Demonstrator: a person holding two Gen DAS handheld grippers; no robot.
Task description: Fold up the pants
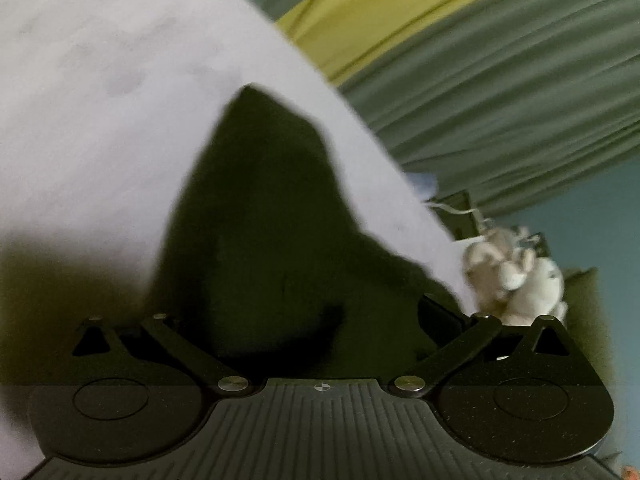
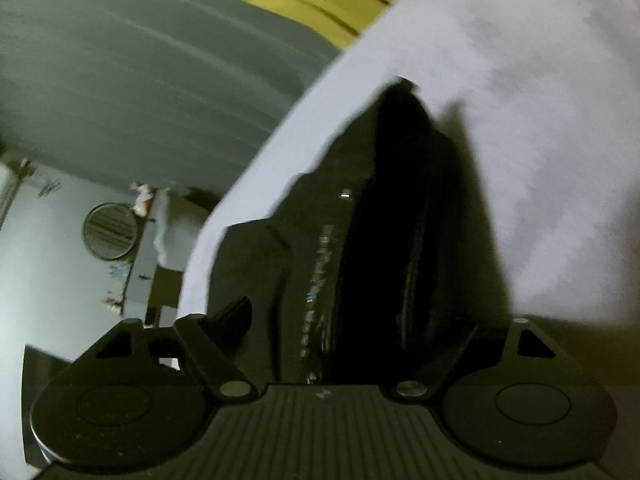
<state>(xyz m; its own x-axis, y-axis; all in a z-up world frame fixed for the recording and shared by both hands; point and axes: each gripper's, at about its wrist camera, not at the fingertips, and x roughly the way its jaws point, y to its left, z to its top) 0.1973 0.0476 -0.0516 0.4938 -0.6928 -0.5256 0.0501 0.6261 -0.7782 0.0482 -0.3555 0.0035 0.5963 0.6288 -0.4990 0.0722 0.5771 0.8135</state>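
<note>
Dark, near-black fabric pants (image 1: 264,240) hang bunched in front of both cameras, above a pale lavender sheet (image 1: 100,100). I judge my left gripper (image 1: 288,320) and right gripper (image 2: 360,320) pinch them, lifted for folding, though fingertips are hidden. No containers visible.

The dark, near-black fabric pants (image 1: 260,208) are bunching up off a pale sheet (seam stitching showing in the right view).
</note>
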